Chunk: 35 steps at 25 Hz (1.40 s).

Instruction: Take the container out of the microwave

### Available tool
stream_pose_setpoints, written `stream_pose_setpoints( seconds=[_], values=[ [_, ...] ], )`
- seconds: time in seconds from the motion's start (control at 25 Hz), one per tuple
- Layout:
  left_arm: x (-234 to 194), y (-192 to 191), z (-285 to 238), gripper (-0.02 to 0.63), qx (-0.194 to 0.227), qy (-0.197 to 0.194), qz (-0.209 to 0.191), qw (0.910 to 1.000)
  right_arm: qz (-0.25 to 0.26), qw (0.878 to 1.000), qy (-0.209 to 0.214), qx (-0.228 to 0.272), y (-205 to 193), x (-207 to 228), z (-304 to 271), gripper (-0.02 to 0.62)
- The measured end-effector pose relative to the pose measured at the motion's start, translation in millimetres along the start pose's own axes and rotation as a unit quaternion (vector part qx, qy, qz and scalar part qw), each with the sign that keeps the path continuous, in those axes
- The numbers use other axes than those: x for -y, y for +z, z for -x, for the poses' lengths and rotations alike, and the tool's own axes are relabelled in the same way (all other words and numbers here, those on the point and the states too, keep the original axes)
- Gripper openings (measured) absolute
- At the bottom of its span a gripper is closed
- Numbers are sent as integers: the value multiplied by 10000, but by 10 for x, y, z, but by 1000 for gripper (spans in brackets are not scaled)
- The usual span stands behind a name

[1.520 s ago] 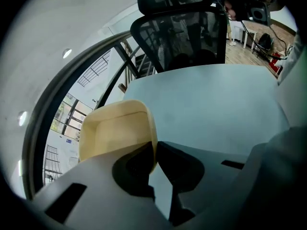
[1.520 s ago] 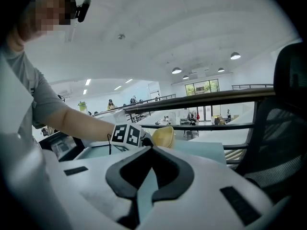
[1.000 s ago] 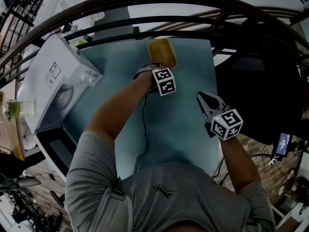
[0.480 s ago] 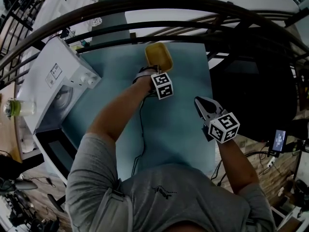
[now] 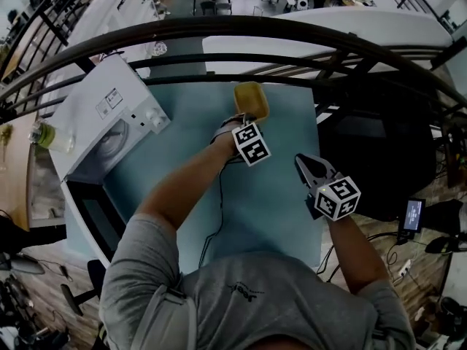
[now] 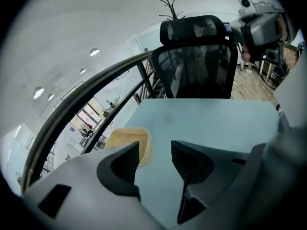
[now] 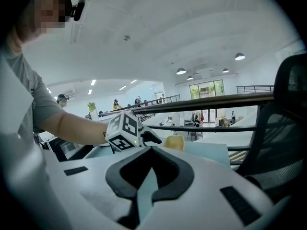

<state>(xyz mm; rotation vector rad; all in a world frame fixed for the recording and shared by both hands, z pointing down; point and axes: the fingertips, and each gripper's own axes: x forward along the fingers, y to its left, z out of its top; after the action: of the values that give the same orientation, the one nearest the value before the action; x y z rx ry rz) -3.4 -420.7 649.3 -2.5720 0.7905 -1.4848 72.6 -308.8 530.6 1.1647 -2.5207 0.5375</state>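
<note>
The container [image 5: 251,99] sits on the table [image 5: 277,203], outside the microwave [image 5: 109,119] and well to its right in the head view, so I judge it delivered. My left gripper [image 6: 156,150] has just been opening. Its jaws gape wide with nothing between them and the container just beyond, which looks like a release. My right gripper [image 5: 303,162], farther from the microwave, is pinched closed and empty, apparently unneeded.

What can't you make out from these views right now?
Yellow container, near end: head view, covered by the left gripper, whose jaws have just been opening, nothing between them; left gripper view, one jaw overlaps it.
Microwave cavity: head view, steep slant, mostly hidden.
</note>
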Motion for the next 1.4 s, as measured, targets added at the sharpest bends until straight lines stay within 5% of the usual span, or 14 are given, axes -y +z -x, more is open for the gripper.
stream_pose_setpoints(
  seconds=[0.36,0.72,1.0,1.4],
  values=[
    [315,117,1143,167,919,273,1248,9875,385,9976,498,278,320,-486,323,17],
    [1241,234,2247,53,1900,821,2710,9401,882,9837,1475,536,419,-957,973,17],
    [2228,546,2939,18,2589,1601,3562,8834,1425,9579,2418,610,287,-1245,1732,17],
    [3419,486,3679,18,2470,2365,3761,8612,1583,9294,3269,656,-62,-1621,2386,17]
  ],
)
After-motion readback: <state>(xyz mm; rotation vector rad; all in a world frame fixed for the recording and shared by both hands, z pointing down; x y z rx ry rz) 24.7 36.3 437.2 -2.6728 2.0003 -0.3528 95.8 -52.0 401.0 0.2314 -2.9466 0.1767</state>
